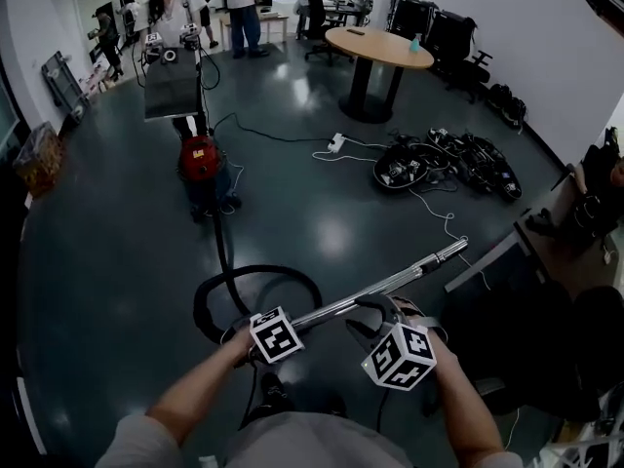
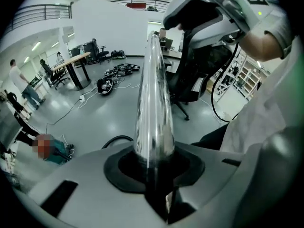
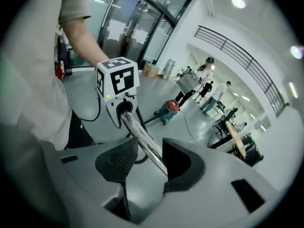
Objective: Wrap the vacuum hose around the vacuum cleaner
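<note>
While L gripper (image 2: 154, 177) fingers clamp wand (image 2: 153, 103), R gripper (image 3: 148, 159) fingers apart round it

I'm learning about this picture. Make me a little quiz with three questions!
1. Pick one: what do the fingers of the left gripper clamp? A) the shiny tube B) a broom C) nothing
2. True or false: the red vacuum stands on the round table.
3. Fill in: the black hose lies on the floor in a ____.

Key: 1 A. 2 False, it stands on the floor. 3 loop.
</note>
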`<state>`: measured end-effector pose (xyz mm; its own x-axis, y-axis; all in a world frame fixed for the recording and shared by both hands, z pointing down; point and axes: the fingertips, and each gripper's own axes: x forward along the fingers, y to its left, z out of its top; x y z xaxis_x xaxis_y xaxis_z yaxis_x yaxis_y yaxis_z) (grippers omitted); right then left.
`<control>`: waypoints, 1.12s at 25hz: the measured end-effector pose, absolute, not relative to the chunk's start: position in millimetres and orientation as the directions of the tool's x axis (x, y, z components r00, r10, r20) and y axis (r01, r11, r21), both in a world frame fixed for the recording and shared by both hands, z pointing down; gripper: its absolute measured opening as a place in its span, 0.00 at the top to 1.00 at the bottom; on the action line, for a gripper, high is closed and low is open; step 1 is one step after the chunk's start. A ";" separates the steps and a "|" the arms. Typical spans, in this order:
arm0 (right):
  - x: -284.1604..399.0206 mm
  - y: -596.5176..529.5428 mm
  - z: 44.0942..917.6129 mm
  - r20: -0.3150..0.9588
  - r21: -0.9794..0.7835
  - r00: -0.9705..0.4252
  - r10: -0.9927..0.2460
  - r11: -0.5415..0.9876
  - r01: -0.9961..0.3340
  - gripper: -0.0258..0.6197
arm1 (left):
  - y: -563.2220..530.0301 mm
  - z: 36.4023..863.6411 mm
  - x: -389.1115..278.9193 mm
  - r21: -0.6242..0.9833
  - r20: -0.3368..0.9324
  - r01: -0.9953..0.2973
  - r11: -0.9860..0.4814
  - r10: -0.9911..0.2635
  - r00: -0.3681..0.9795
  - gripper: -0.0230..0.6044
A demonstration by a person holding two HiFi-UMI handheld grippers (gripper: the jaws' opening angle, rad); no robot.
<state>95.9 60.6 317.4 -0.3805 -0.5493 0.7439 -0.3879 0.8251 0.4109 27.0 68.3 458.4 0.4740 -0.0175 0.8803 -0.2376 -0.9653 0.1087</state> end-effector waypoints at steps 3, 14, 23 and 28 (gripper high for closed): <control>81.0 39.4 313.8 0.703 0.312 -0.429 -0.567 0.788 -0.531 0.72 | 48.0 455.8 12.8 0.137 0.859 -0.283 -0.949 -0.029 0.512 0.79; 17.5 -14.3 319.5 0.553 -0.122 -0.546 -0.629 0.587 -0.800 0.72 | 0.5 442.6 -34.6 0.199 0.753 -0.401 -0.894 -0.122 0.646 0.78; -25.5 -51.7 342.6 0.498 -0.363 -0.612 -0.614 0.494 -0.790 0.63 | -28.8 444.6 -60.5 0.262 0.690 -0.490 -0.831 -0.194 0.697 0.78; -51.5 -78.5 349.1 0.394 -0.571 -0.692 -0.605 0.429 -0.700 0.56 | -37.0 442.0 -64.9 0.287 0.655 -0.521 -0.804 -0.232 0.719 0.78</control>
